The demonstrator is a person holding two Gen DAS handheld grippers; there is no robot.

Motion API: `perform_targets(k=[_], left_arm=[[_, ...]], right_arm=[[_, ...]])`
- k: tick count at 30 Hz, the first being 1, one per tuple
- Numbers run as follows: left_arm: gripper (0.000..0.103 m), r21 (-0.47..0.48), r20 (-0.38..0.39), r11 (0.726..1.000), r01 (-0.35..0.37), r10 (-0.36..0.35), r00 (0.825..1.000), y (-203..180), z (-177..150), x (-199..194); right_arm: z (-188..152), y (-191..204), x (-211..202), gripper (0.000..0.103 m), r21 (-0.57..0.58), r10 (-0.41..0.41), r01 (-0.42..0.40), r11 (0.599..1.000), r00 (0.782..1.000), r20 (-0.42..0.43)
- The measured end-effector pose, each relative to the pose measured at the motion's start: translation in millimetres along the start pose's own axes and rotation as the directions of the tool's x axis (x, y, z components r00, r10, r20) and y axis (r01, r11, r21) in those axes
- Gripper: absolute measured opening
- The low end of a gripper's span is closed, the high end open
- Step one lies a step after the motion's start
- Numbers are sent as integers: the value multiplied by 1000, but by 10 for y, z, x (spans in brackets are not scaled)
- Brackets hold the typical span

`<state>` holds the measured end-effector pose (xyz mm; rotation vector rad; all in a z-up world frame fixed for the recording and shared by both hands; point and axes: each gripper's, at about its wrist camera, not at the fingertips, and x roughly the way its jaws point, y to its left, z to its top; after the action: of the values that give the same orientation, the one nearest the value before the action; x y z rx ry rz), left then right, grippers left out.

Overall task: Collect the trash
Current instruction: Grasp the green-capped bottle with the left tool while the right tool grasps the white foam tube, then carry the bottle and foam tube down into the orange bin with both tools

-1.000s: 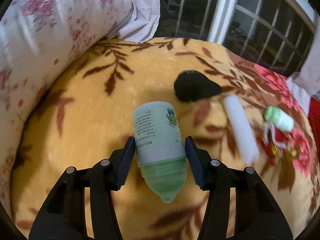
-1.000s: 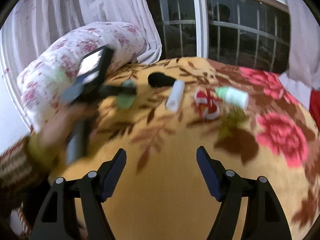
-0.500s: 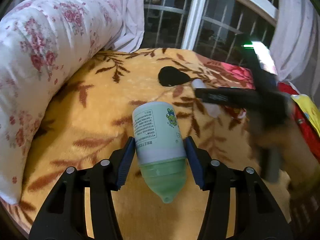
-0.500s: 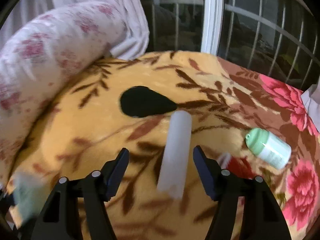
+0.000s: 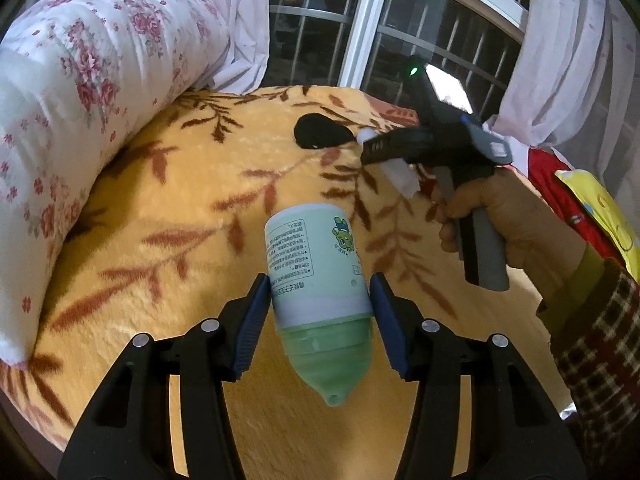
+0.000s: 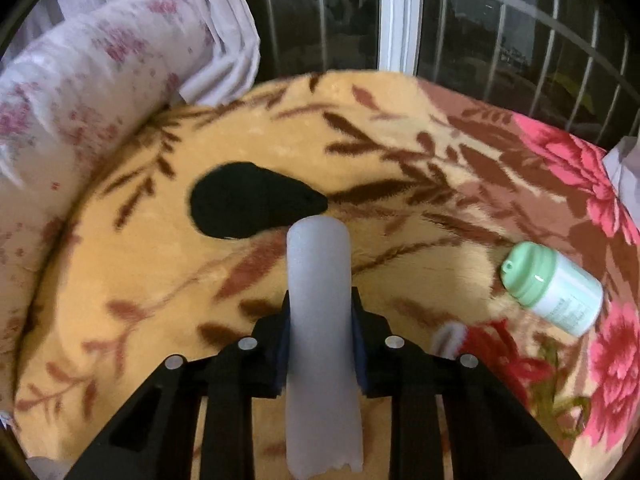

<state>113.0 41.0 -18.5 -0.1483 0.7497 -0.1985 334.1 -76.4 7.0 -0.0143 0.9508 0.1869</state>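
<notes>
Trash on the bed is already in both tools' grasp. One green-capped bottle [image 5: 316, 276], pale green with a printed label and a cartoon figure, sits clamped between the blue pads of the left tool [image 5: 320, 320], cap end pointing back toward the camera, raised above the orange leaf-patterned blanket [image 5: 168, 208]. A white foam tube [image 6: 320, 320] is clenched in the right tool [image 6: 320, 336], its pads pressing both sides, its far end reaching toward the black pouch-shaped object [image 6: 248, 204] that lies on the blanket; the tube's near end is ragged. In the left wrist view the same right tool [image 5: 376, 148] is seen from the side, held by a hand [image 5: 512, 220] in a plaid sleeve [image 5: 600, 344], with the tube [image 5: 396, 172] poking out beneath it, just right of the black object [image 5: 320, 132].

A second green-capped bottle [image 6: 552, 292] lies on its side on the blanket, well right of the black object, near a pink flower in the pattern. Just below it rests a red and white scrap [image 6: 480, 340], blurred. A floral bolster pillow [image 5: 80, 92] lies along the blanket's left edge, left of the black object, and a barred window [image 5: 360, 32] with white curtains stands behind.
</notes>
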Motion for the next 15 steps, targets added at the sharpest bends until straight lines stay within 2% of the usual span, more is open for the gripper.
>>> perform_targets(k=[5,8,13,15], left_arm=[[51,10,0,1000,28,-28,1000,-77,-115,-189],[51,29,-24,998,55,-55,998,-147,-247,-348],[51,60,-118,992,109,-101,988,-234,-567,-541],[51,86,-181,987,134,-116,977,-287,-778,-611]], right_arm=[[-174,104,-558,25,-27,66,-65,998,995,72],[-428,175,-1025,25,-65,133,-127,990,985,112],[-1297,242,-1796,25,-152,263,-245,958,959,110],[-1682,259,-1992,25,-173,302,-285,943,950,80]])
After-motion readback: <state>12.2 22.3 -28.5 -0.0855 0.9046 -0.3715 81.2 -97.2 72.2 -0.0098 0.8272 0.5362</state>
